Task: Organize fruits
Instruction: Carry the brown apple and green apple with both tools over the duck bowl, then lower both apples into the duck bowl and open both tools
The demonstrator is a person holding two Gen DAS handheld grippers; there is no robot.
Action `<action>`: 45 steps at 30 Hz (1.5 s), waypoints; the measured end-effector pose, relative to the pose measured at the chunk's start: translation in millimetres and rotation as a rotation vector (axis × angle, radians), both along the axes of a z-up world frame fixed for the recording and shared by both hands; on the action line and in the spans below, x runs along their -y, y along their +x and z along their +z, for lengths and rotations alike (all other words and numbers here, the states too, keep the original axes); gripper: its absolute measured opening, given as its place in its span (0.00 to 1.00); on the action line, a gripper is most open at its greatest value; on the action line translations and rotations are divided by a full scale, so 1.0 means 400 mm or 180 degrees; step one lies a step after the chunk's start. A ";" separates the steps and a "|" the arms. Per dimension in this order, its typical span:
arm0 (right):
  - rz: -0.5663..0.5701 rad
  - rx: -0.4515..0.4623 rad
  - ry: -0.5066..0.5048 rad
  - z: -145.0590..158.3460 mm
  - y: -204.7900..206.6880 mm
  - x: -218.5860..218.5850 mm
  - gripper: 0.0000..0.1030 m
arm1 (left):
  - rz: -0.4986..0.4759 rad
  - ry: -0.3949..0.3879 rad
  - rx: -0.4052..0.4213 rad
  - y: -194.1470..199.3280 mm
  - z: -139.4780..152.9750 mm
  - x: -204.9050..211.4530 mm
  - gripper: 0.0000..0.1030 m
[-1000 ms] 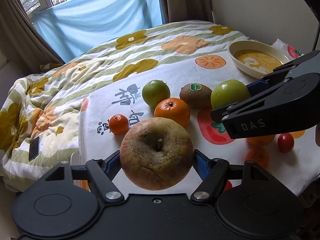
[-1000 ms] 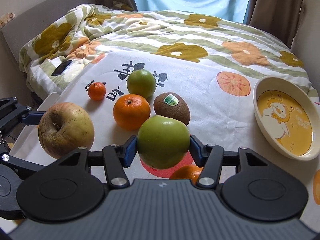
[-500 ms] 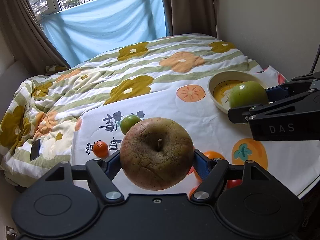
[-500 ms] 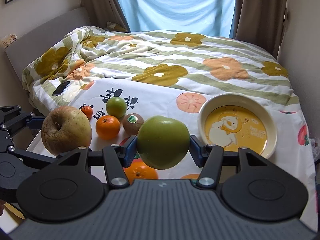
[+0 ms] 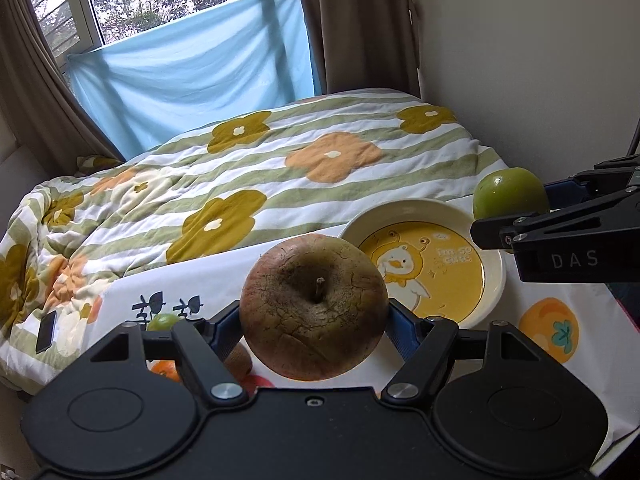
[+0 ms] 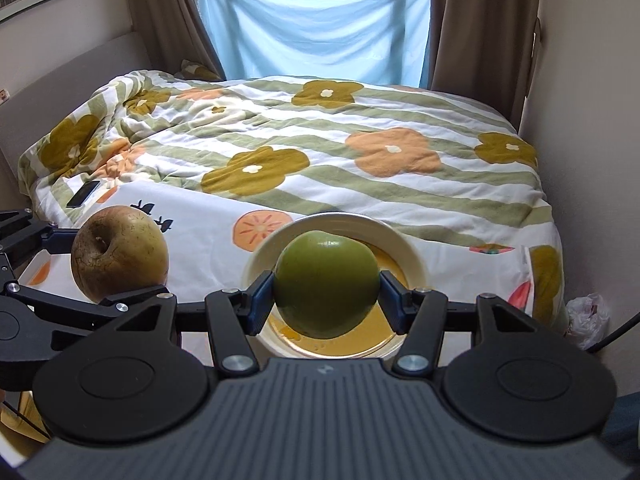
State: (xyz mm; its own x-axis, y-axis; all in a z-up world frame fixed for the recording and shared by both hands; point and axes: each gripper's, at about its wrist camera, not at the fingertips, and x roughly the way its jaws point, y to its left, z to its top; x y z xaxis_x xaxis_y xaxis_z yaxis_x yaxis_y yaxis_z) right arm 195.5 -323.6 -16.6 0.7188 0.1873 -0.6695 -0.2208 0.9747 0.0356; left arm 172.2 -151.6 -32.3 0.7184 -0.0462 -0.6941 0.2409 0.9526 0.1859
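Left gripper (image 5: 314,322): fingers (image 5: 224,330) clamped on either side of a large russet apple (image 5: 314,306), brownish-green with a cracked skin and a reddish blush low down, stem toward the camera. The apple is held in the air above the printed cloth (image 5: 532,344), just left of the bowl (image 5: 494,276) in the left wrist view. In the right wrist view the same apple (image 6: 119,254) sits at far left, gripped by the left gripper's dark fingers (image 6: 48,236), beside and apart from the bowl.

Right gripper (image 6: 326,294): blue-padded fingers (image 6: 260,300) closed on a smooth green apple (image 6: 326,284). It hangs directly over the bowl (image 6: 408,248), not touching it as far as can be seen. From the left wrist view the green apple (image 5: 510,196) shows at the right edge, past the bowl's far rim, with the right gripper (image 5: 516,216) reaching in from the right, marked "DAS".

Bowl: cream rim, yellow inside with a cartoon duck print; it rests on the white cloth printed with orange fruit shapes, near the bed's right side.

Other fruit, left wrist view only, low and partly hidden behind the left gripper's body: a small green fruit (image 5: 162,322), an orange (image 5: 164,370), a brown kiwi (image 5: 240,358). All lie on the cloth.

Surroundings: flowered striped quilt (image 6: 320,148) over the bed, a dark phone (image 6: 83,194) on its left edge, blue sheet (image 6: 320,20) hung across the window, brown curtains on both sides.
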 end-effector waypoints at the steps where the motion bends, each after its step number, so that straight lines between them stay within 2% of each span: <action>1: -0.0006 -0.0005 -0.0006 -0.006 0.015 0.015 0.68 | -0.0010 0.0003 -0.0002 0.014 -0.005 0.014 0.75; 7: -0.0020 -0.0057 -0.0013 -0.052 0.100 0.077 0.68 | -0.0104 0.0080 -0.0028 0.121 -0.053 0.084 0.75; 16: -0.0147 -0.0153 0.0009 -0.121 0.201 0.111 0.68 | -0.0342 0.0217 -0.0164 0.259 -0.146 0.149 0.75; 30: -0.0342 -0.0316 0.0039 -0.179 0.259 0.130 0.68 | -0.0691 0.0348 -0.0437 0.374 -0.258 0.221 0.75; 36: -0.0368 -0.0345 0.0031 -0.178 0.260 0.147 0.68 | -0.0800 0.0363 -0.0444 0.374 -0.251 0.226 0.78; 38: -0.0359 -0.0339 0.0033 -0.174 0.258 0.149 0.68 | -0.0845 0.0342 -0.0348 0.365 -0.228 0.223 0.94; 39: -0.0352 -0.0334 0.0031 -0.170 0.257 0.151 0.68 | -0.0853 0.0321 -0.0319 0.361 -0.218 0.220 0.96; 45: -0.0235 -0.0314 0.0009 -0.161 0.240 0.152 0.68 | -0.0853 0.0301 -0.0257 0.321 -0.177 0.197 0.97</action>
State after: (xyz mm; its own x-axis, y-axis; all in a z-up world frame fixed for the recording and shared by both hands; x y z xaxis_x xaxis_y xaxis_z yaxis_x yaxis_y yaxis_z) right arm 291.3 -384.5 -81.2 0.6613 0.1383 -0.7372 -0.1438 0.9880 0.0564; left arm 300.5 -230.2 -103.1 0.6316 -0.1593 -0.7587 0.4991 0.8325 0.2407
